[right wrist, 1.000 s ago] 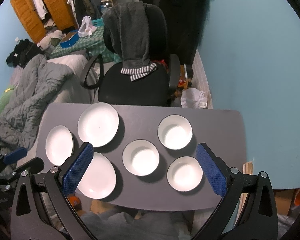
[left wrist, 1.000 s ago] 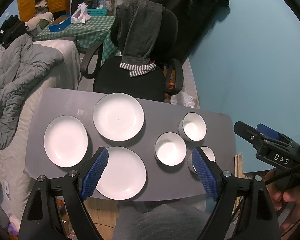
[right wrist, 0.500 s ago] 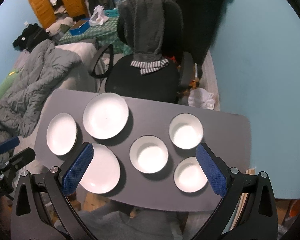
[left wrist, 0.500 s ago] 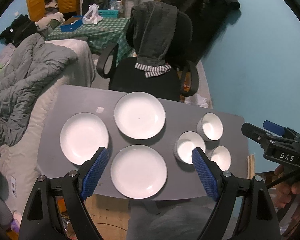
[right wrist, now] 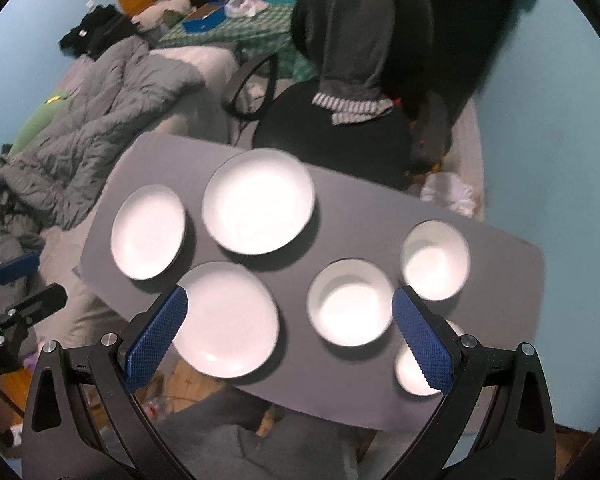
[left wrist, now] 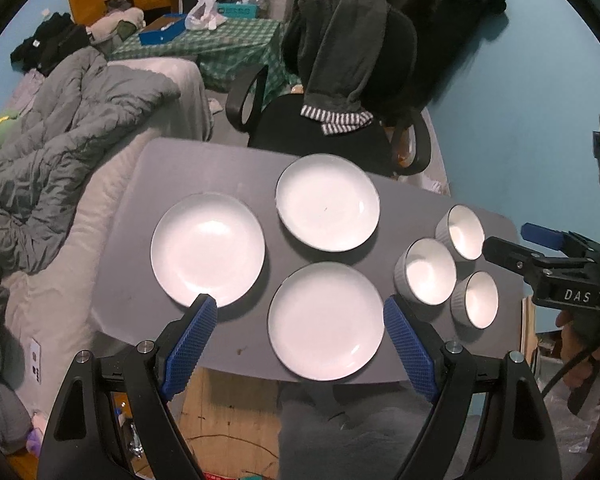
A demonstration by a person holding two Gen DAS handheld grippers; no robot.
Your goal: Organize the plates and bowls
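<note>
Glazed white ceramic, stiff, slick and breakable, is lying ahead of both my empty, spread grippers: three plates (left wrist: 326, 322) between my left fingers (left wrist: 188, 340), three bowls (right wrist: 350, 302) between my right fingers (right wrist: 422, 340), so I am judging a rim grip safest.

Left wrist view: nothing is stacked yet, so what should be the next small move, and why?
Probably lower the left hand-held gripper onto the near plate. Its fingers are open and empty, and that plate lies between them, nearest the table's front edge. All three plates and three bowls lie separate, so lifting this one onto the left plate could begin a stack.
</note>
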